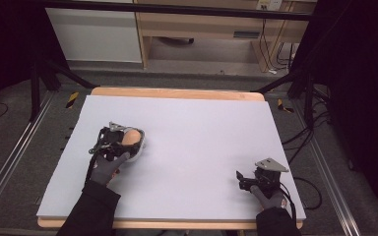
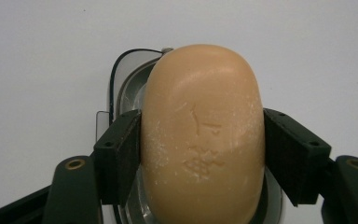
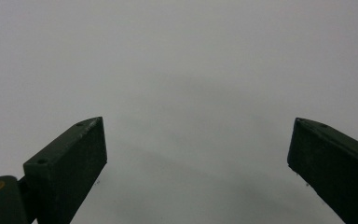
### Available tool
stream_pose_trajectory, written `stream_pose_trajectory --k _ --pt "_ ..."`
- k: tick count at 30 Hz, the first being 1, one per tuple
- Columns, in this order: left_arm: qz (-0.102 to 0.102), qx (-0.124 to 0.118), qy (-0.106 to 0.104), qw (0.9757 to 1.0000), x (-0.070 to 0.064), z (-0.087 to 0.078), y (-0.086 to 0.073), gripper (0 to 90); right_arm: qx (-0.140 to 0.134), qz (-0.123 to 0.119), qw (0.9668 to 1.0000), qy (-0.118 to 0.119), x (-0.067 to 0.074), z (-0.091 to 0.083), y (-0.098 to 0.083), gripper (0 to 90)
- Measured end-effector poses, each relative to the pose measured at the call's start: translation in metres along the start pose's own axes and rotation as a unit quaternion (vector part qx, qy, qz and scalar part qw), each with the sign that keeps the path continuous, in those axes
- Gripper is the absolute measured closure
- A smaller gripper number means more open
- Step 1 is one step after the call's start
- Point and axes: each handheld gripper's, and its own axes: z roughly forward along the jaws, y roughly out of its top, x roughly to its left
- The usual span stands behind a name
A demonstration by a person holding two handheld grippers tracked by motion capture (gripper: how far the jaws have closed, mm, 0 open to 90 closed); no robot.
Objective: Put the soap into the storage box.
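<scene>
A tan oval bar of soap [image 2: 203, 135] with a stamped mark is clamped between the two black jaws of my left gripper [image 2: 203, 154]. Under it lies a clear, shiny soap dish [image 2: 128, 79]; whether the soap rests in the dish or hangs just above it, I cannot tell. In the high view the soap [image 1: 133, 136] and the left gripper [image 1: 120, 141] are at the table's left middle. My right gripper [image 1: 239, 178] sits near the front right of the table, jaws wide apart over bare white surface [image 3: 191, 93], holding nothing.
A white sheet [image 1: 187, 132] covers the wooden table. Black frame legs stand at the back left and back right, cables trail on the floor at the right, and a wooden cabinet [image 1: 202, 24] stands behind the table.
</scene>
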Motion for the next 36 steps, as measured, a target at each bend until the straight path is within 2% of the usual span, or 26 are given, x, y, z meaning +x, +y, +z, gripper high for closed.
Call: stream_pose_trajectory --k 2,3,14,16,18,21,23,27,36 --pt "0.003 -0.002 0.008 1.0000 -0.001 0.000 0.000 31.4 0.000 0.000 1.0000 0.001 0.000 0.000 0.000 4.8" --pt "0.007 -0.003 0.019 0.9998 -0.003 0.000 0.000 33.0 0.000 0.000 1.0000 0.000 0.000 0.000 0.000 4.8" --pt "-0.003 -0.004 0.013 0.9999 0.002 -0.001 -0.001 32.5 0.001 0.000 1.0000 0.001 0.000 0.000 0.000 4.8" --pt "-0.005 -0.007 0.004 1.0000 0.002 -0.002 0.000 30.8 0.001 0.000 1.0000 0.001 0.000 0.000 0.000 4.8" --pt "-0.006 -0.010 0.004 0.9999 0.002 -0.003 0.000 29.6 0.001 0.000 1.0000 0.002 0.000 0.000 0.000 4.8" --pt "-0.010 -0.033 -0.003 0.9994 0.000 -0.010 0.002 29.5 0.001 0.000 1.0000 0.001 0.000 0.000 0.000 4.8" --pt "-0.009 -0.039 -0.007 0.9992 -0.001 -0.013 0.003 29.3 0.001 -0.001 1.0000 0.000 0.000 0.000 0.000 4.8" --pt "-0.002 -0.054 -0.014 0.9985 -0.004 -0.023 0.005 28.4 0.000 0.000 1.0000 -0.001 0.000 0.000 0.000 4.8" --pt "0.015 -0.067 -0.025 0.9974 -0.006 -0.038 -0.002 24.4 0.001 0.004 1.0000 -0.003 -0.001 -0.001 0.000 4.8"
